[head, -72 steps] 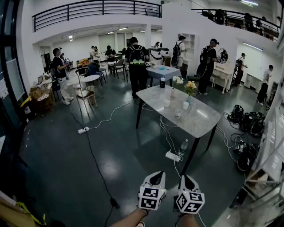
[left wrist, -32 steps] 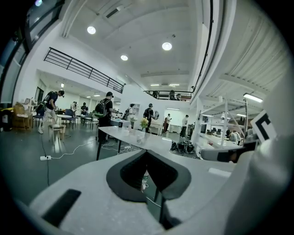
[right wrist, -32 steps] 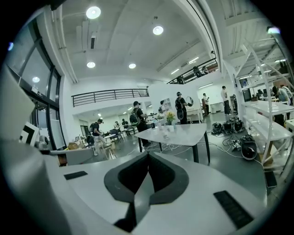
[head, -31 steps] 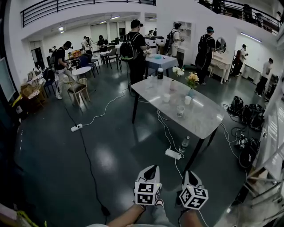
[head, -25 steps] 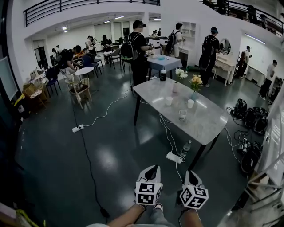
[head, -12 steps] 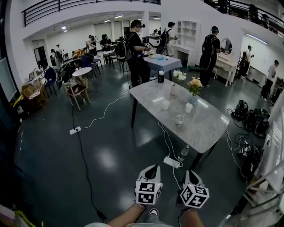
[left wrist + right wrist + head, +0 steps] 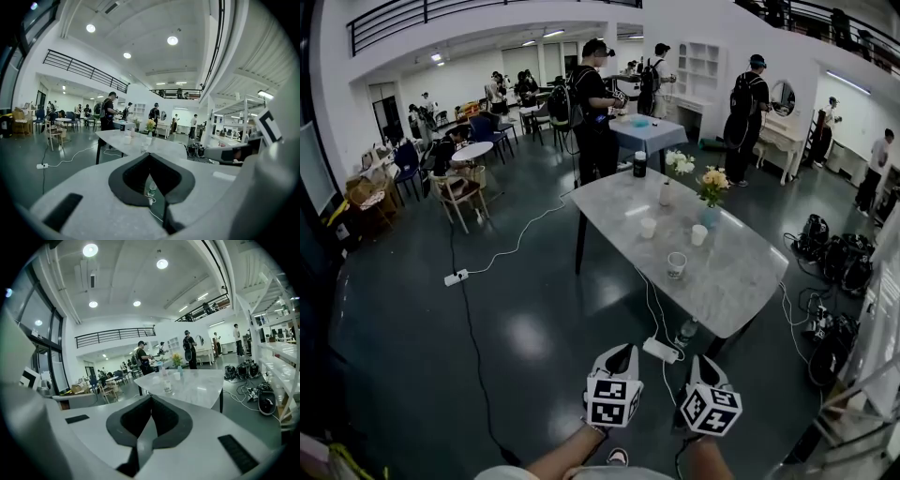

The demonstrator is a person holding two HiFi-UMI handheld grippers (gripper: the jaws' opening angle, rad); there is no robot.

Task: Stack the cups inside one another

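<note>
- Our left gripper [image 7: 150, 155] has its jaws closed tip to tip, with nothing between them. It hangs over the dark floor [image 7: 487, 328], well short of the table [image 7: 741, 281].
- Our right gripper [image 7: 151, 397] is closed in the same way and empty, just beside the left one.
- 3 cups stand upright and apart on the marble top, none inside another.
- The patterned cup [image 7: 677, 264] is nearest us, close to the table's left long edge.
- 1 white cup [image 7: 648, 227] stands farther along near that same edge.
- The second white cup [image 7: 700, 234] is toward the middle, just beside a vase of flowers [image 7: 711, 192].
</note>
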